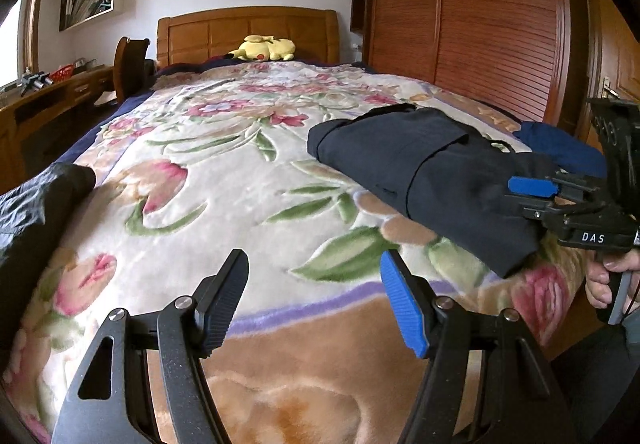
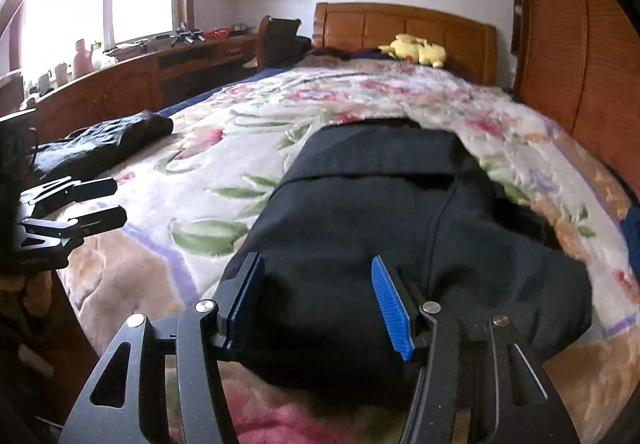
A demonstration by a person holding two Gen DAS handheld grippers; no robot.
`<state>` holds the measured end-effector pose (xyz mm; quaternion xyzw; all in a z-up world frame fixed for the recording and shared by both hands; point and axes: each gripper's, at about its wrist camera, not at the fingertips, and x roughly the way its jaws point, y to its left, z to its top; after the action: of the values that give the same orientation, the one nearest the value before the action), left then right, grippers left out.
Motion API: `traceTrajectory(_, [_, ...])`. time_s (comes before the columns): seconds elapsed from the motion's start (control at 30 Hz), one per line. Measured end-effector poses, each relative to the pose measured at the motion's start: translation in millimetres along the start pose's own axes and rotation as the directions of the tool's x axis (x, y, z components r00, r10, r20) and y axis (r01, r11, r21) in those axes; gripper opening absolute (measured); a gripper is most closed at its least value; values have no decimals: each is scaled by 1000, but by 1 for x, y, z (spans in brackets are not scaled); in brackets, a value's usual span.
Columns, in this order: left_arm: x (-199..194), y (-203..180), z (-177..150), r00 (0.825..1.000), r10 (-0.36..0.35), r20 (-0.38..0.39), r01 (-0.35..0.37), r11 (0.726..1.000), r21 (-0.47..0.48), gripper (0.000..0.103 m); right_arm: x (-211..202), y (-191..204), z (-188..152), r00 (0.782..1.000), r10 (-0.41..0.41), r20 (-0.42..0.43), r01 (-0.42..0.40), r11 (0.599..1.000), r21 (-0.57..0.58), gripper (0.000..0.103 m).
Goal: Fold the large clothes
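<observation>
left gripper (image 1: 314, 298): jaws apart, empty over floral plush blanket (image 1: 224, 172) | right gripper (image 2: 316, 300): jaws apart, astride near edge of folded dark navy fabric garment (image 2: 380, 204), grip unclear | garment: soft, limp, light; pinch layered near corners | black garment (image 2: 100, 140) far left

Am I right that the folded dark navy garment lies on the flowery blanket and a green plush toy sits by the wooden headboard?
Nearly. The plush toy is yellow, not green, as the left wrist view shows. The folded dark navy garment does lie on the flowery blanket, and the toy sits by the wooden headboard.
</observation>
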<state>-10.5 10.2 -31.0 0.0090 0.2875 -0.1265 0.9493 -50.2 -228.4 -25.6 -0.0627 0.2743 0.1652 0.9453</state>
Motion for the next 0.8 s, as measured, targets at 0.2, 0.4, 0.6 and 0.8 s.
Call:
traceTrajectory(0.2, [-1,3,-3,1000,-3,-1,3,1000,-16,69,5,5,6,1000,-17,-16,17,999,-27,57])
traceTrajectory(0.4, [1,4,-2,1000,-16,-5,16,1000,-26,69,4,8,3,1000,-16,-9,16,999,-32,57])
traceTrajectory(0.6, [15,2,11,1000,-9,-4,9,1000,9,69,-23,-9,-2,999,-33,38,33,999,-1,62])
traceTrajectory(0.8, [32,0,29,999,-38,3,38,999,33,69,-54,-41,-18,987,-150,63,147,988,50,62])
